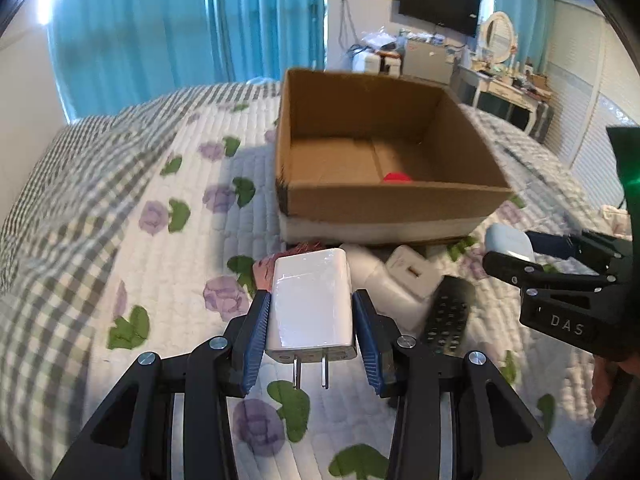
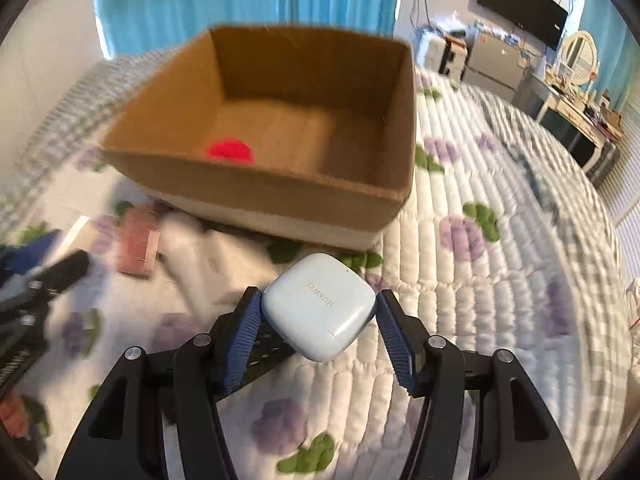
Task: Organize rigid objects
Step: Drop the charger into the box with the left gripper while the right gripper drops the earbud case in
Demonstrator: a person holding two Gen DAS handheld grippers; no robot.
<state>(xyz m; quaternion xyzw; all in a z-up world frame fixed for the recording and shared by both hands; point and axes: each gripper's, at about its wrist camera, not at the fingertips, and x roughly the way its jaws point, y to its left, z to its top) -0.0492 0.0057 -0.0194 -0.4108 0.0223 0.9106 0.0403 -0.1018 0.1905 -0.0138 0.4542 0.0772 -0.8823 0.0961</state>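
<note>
Glossy white hard-plastic charger plug (image 1: 311, 303), light, stiff, slippery, pinched on flat sides by left gripper (image 1: 311, 330); pale-blue rounded earbud case (image 2: 319, 305) clamped by right gripper (image 2: 318, 334), both at 6 o'clock from brown cardboard box (image 1: 384, 200), unreleased.

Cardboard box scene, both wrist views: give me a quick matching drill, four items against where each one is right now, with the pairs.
Items:
1. white charger
2. earbud case
3. red object
4. black remote

Places:
A. inside the cardboard box
B. lying on the quilt
C. held in the right gripper
D. held in the left gripper

Pairs: 1-D, 2-C, 3-A, 4-B
</note>
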